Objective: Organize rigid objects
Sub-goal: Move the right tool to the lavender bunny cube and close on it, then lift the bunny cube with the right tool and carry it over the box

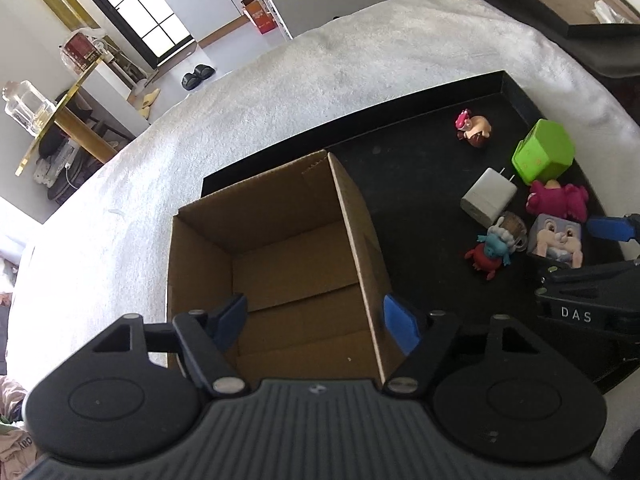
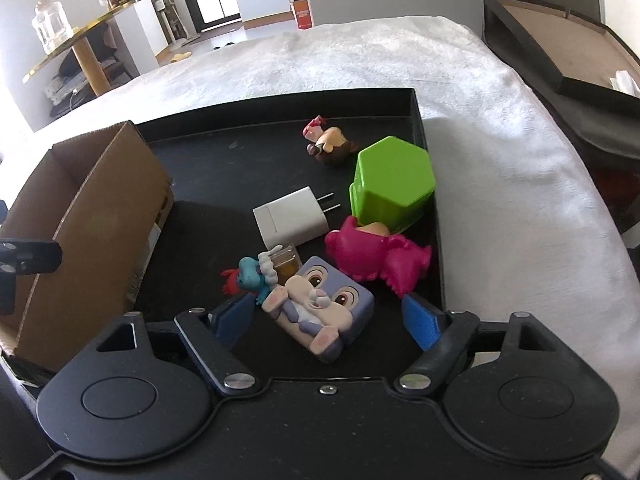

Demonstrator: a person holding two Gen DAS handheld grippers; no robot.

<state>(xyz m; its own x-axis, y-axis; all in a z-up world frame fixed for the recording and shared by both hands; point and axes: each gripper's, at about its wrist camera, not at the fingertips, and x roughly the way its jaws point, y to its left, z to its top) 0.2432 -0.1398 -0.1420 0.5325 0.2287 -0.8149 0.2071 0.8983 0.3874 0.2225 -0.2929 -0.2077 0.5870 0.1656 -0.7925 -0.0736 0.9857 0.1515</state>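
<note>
The left hand-held gripper [image 1: 318, 326] hangs over an open cardboard box [image 1: 280, 248], its blue fingers [image 1: 400, 328] spread with nothing between them; one finger sits inside the box mouth, the other just outside the box's right wall, and whether either touches the cardboard is hard to tell. The right hand-held gripper [image 2: 326, 316] is also open, its pads either side of a square rabbit-faced block [image 2: 320, 304] without pressing on it.

Both gripper bodies fill the lower part of their views and hide what lies beneath. From the left wrist, the right gripper shows only as a black frame and one blue tip at the right edge. From the right wrist, the box is cut off at the left edge. A small brownish object [image 2: 286, 262] just beyond the block is half hidden by a blue and red figurine [image 2: 252, 278]; what it is cannot be made out.

One black tray [image 2: 416, 128] lies on a white fleecy cover [image 2: 360, 60] and carries one box and seven loose things: ahead of the right gripper, one rabbit block, one blue and red figurine, the brownish object, one white plug adapter [image 2: 292, 220], one magenta bear figure [image 2: 376, 260], one green hexagonal container [image 2: 392, 184] tipped over, and farthest away one small brown and pink figurine [image 2: 328, 142].
</note>
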